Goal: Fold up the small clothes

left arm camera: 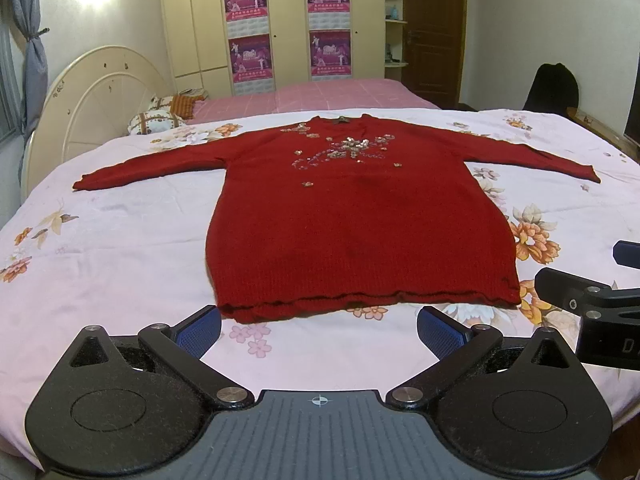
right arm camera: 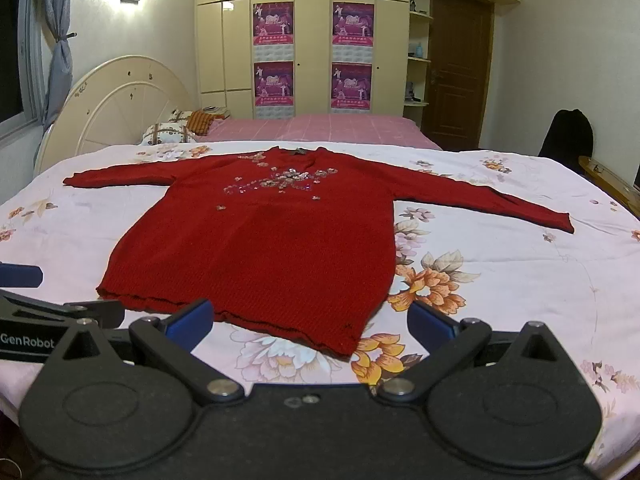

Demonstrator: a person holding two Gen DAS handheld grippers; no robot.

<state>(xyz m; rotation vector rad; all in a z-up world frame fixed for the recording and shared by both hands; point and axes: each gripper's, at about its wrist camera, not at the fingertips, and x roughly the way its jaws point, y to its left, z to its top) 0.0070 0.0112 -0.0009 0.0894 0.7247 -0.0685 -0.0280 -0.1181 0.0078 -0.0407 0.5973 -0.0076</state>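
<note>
We hold both tongs, left point(left arm camera: 319, 328) and right point(right arm camera: 308, 322), spread and empty near the hem of the red sweater point(left arm camera: 352, 216), lying flat, sleeves outstretched on the bed point(left arm camera: 120, 240), ready for folding.

Black tongs point(left arm camera: 319, 330) w/ blue ribbed pads point(left arm camera: 442, 338), silver screws; "GenRobot" marking.

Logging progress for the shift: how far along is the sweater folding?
Done: the red sweater lies spread flat on the floral bedsheet, sleeves out. In hand: nothing; the left tool and right tool hover open near the hem. Left: every fold.
</note>
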